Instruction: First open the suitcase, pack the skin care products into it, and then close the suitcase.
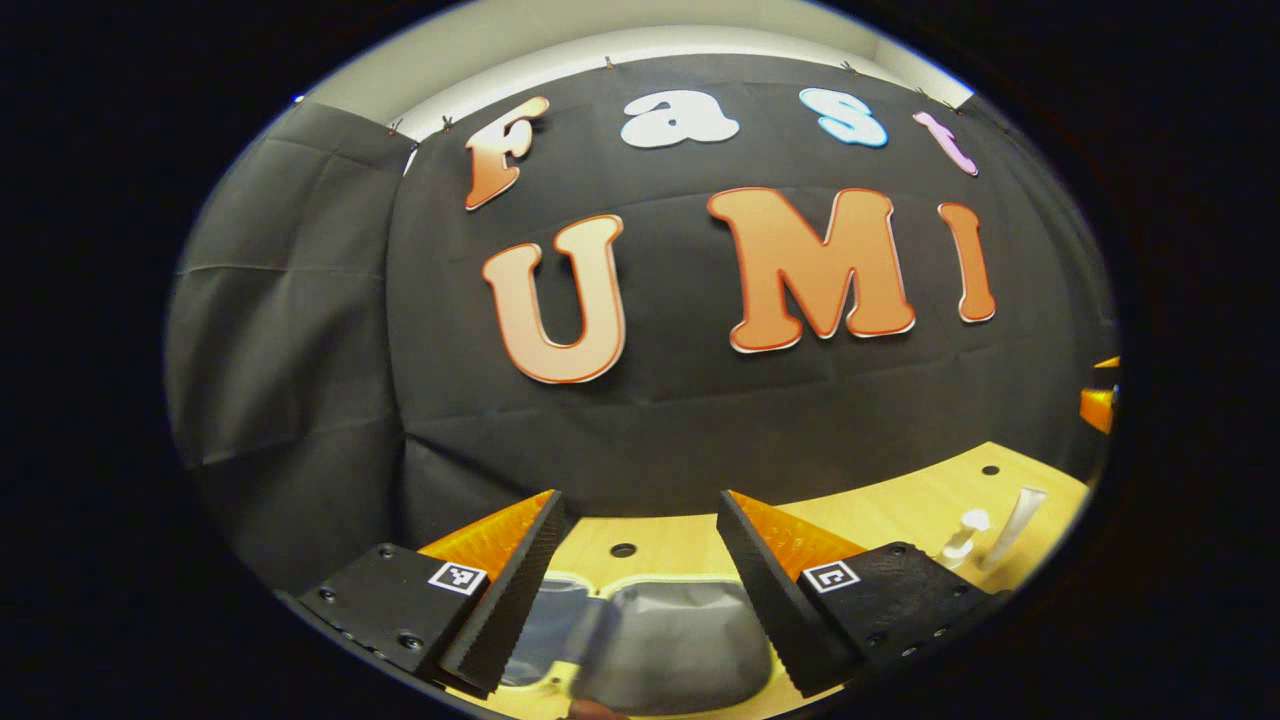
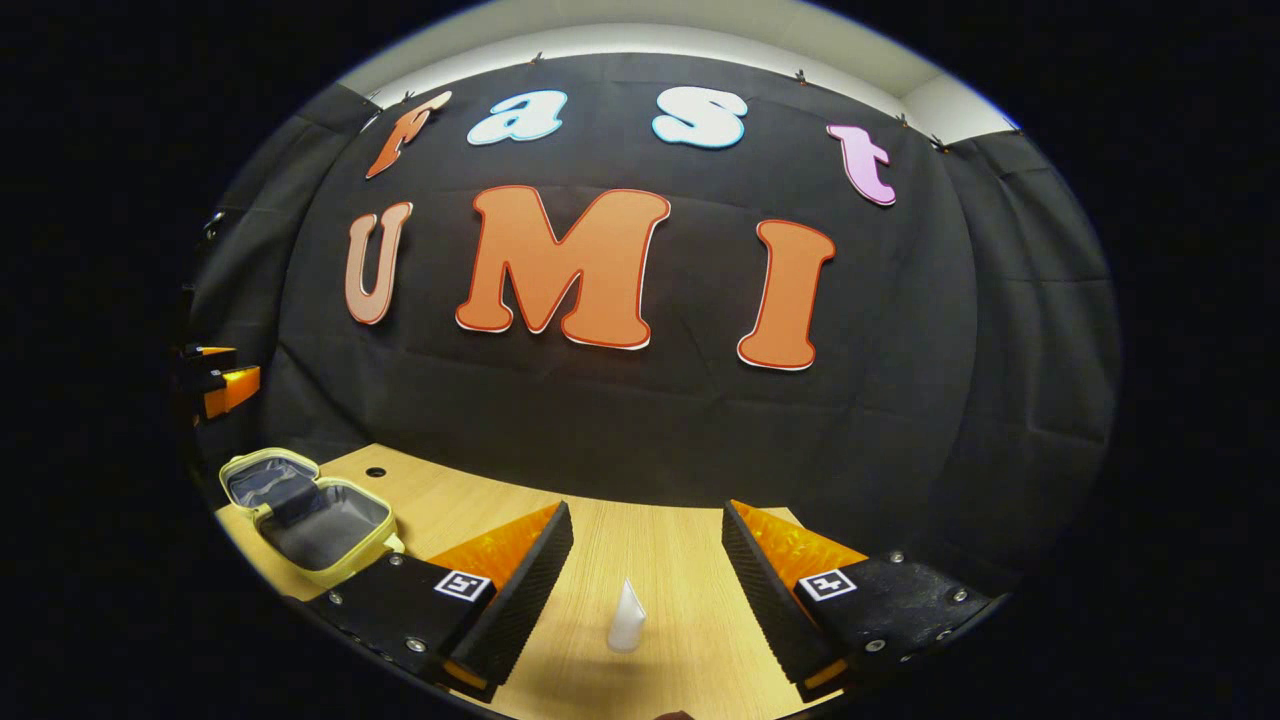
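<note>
Suitcase (image 2: pixel 310 515) open, packing step; your right gripper (image 2: pixel 640 590) gapes empty over the tube (image 2: pixel 627 618), left gripper (image 1: pixel 640 590) also open; lower, pinch it

Tabletop (image 2: pixel 650 545) of pale wood-grain finish, smooth, with a soft sheen. Suitcase (image 2: pixel 310 515): open shell with a smooth, plastic-looking pale rim and a matt grey cloth lining, faintly creased in the left gripper view (image 1: pixel 660 630). White tube (image 2: pixel 627 617) smooth and slightly glossy, apparently plastic. Booth wall (image 2: pixel 900 400) of matt black cloth, wrinkled and seamed. Gripper fingers (image 2: pixel 515 600) show ribbed, matt inner faces
</note>
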A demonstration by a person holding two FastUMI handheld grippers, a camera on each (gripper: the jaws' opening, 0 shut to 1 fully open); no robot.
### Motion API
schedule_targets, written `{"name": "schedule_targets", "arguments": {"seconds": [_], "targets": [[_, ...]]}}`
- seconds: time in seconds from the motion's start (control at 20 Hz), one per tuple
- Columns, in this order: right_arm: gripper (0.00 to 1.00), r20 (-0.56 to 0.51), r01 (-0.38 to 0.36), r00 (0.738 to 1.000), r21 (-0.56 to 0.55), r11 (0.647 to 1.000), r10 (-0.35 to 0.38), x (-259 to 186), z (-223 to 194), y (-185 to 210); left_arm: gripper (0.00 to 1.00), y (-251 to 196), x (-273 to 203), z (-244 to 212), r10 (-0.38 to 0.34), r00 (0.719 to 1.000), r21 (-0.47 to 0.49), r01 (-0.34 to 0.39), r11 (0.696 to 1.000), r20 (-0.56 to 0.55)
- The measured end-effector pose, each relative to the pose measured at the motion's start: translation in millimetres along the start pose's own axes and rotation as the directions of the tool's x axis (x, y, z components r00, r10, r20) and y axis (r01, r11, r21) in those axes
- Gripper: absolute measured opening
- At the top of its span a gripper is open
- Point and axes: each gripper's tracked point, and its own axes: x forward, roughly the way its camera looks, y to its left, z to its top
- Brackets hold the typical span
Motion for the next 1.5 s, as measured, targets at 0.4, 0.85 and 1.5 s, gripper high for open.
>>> {"name": "schedule_targets", "arguments": {"seconds": [0.4,0.85,1.5], "targets": [[0.96,-0.043,-0.077,0.996,0.011,0.997,0.077,0.9,-32.3,-7.1,0.99,-153.1,-9.7,-3.3,-0.212,0.977,-0.015,0.212,0.977,-0.005],[0.96,-0.122,-0.115,0.985,0.031,0.993,0.118,6.5,-65.4,-11.3,0.99,-250.8,-8.7,-68.4,-0.413,0.893,-0.021,0.416,0.909,-0.179],[0.96,-0.177,-0.073,0.981,0.022,0.997,0.076,7.0,-81.3,-33.9,1.0,-339.6,13.4,-207.7,-0.527,0.707,-0.105,0.548,0.83,-0.471]]}}
